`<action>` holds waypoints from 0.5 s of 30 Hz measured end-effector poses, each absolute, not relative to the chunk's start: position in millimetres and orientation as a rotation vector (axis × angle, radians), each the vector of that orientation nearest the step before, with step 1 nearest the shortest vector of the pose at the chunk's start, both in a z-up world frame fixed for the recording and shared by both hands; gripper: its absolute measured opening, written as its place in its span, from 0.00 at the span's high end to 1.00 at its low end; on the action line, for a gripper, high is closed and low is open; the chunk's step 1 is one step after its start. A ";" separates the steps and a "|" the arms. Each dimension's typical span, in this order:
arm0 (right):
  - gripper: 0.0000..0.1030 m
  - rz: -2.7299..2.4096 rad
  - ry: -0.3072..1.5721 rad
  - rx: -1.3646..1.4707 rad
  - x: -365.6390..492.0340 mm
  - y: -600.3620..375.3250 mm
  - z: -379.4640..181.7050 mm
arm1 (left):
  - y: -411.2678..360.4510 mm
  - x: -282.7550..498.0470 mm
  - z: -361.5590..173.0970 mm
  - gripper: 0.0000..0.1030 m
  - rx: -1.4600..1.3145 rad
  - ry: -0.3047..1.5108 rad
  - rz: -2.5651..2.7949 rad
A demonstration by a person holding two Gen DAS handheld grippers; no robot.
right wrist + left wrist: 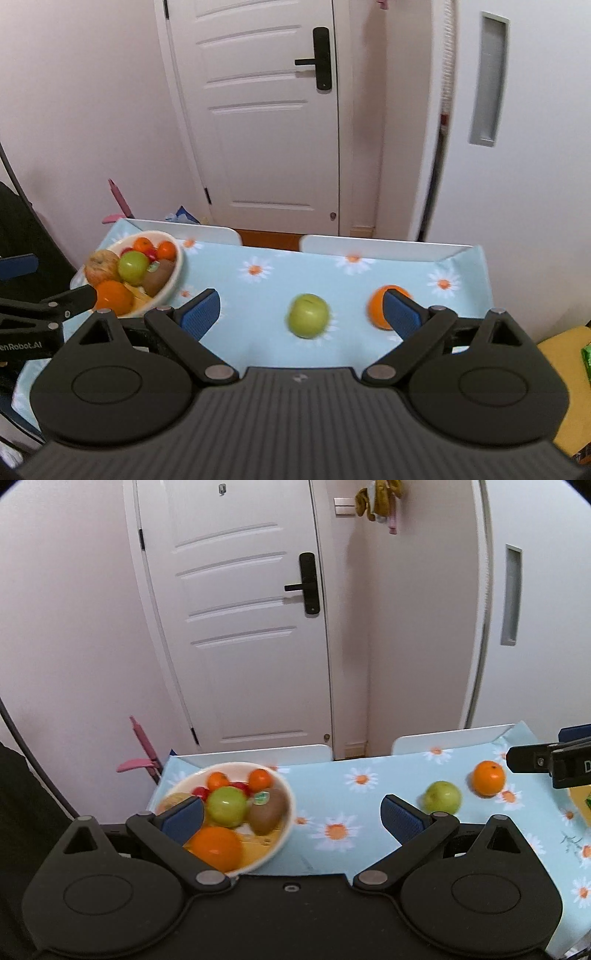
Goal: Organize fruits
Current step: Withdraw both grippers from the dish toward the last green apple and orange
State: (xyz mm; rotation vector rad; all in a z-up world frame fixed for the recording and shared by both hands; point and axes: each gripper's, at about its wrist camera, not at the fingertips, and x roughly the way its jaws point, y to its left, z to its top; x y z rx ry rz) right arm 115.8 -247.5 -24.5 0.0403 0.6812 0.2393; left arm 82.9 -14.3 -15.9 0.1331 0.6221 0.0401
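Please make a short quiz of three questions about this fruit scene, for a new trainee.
1. True or false: the green apple on the cloth lies between the bowl and the loose orange.
2. Which fruit in the bowl carries a sticker?
A. the kiwi
B. a tangerine
C. the brown apple
3. Fill in: the right gripper is ____ and holds nothing.

Key
1. True.
2. A: a green sticker sits on the kiwi's far end.
3. Open. In the right wrist view its pads stand wide apart, with the green apple seen between them. The left gripper is open too.
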 end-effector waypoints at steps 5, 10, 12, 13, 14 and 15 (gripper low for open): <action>0.00 0.265 0.693 0.027 127.5 -285.5 -37.8 | -52.2 87.3 -26.9 0.00 0.108 0.630 0.025; 0.00 0.292 0.700 0.006 147.7 -317.8 -56.9 | -87.0 102.3 -46.9 0.00 0.105 0.633 0.009; 0.00 0.302 0.702 0.003 158.1 -327.6 -66.7 | -99.5 111.4 -56.7 0.00 0.112 0.634 -0.004; 0.00 0.307 0.704 0.004 163.9 -331.1 -72.1 | -105.4 116.7 -61.9 0.00 0.121 0.635 -0.012; 0.00 0.313 0.708 0.005 169.4 -335.1 -77.9 | -111.5 122.3 -67.9 0.00 0.131 0.636 -0.019; 0.00 0.322 0.710 0.011 174.9 -339.2 -84.0 | -116.3 127.3 -73.4 0.00 0.137 0.638 -0.026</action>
